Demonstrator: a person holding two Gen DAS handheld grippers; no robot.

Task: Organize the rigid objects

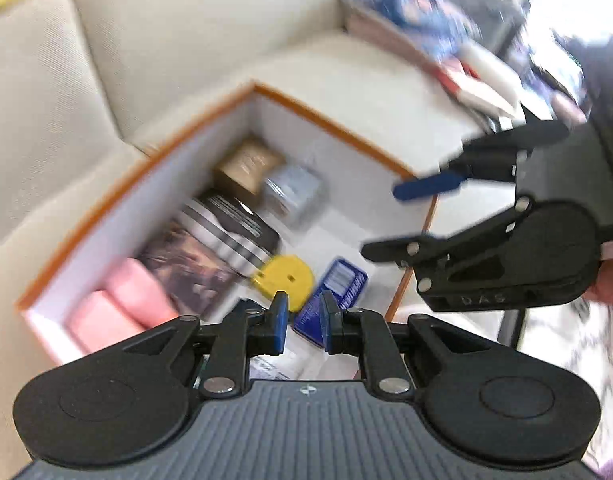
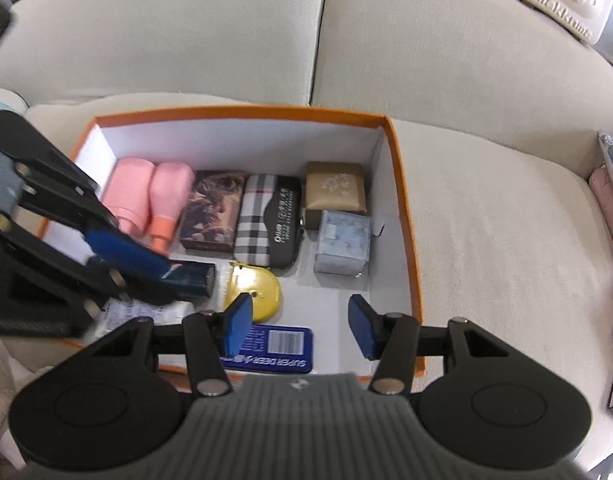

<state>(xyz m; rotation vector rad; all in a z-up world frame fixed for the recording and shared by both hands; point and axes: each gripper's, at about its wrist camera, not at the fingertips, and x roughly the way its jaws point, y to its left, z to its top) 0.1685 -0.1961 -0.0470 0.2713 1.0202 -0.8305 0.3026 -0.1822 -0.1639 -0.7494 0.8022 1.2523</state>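
Observation:
An orange-rimmed white box (image 2: 402, 200) sits on a beige sofa and holds several objects: two pink bottles (image 2: 146, 196), a dark patterned box (image 2: 212, 210), a plaid case (image 2: 266, 220), a gold box (image 2: 336, 188), a grey box (image 2: 342, 242), a yellow disc (image 2: 254, 292) and a blue tin (image 2: 278, 348). My left gripper (image 2: 162, 276) reaches into the box from the left, its fingers on either side of a dark blue cylinder (image 2: 194, 278). In its own view (image 1: 302, 320) the jaws are narrow with nothing visible between them. My right gripper (image 2: 302, 328) is open and empty above the box's near side; it also shows in the left wrist view (image 1: 394, 220).
The sofa backrest (image 2: 226, 32) rises behind the box. A stack of books and packets (image 1: 446, 60) lies on the sofa to the right of the box. A cream bear-shaped item (image 2: 562, 0) sits at the far right. White papers (image 2: 134, 312) lie in the box's near left corner.

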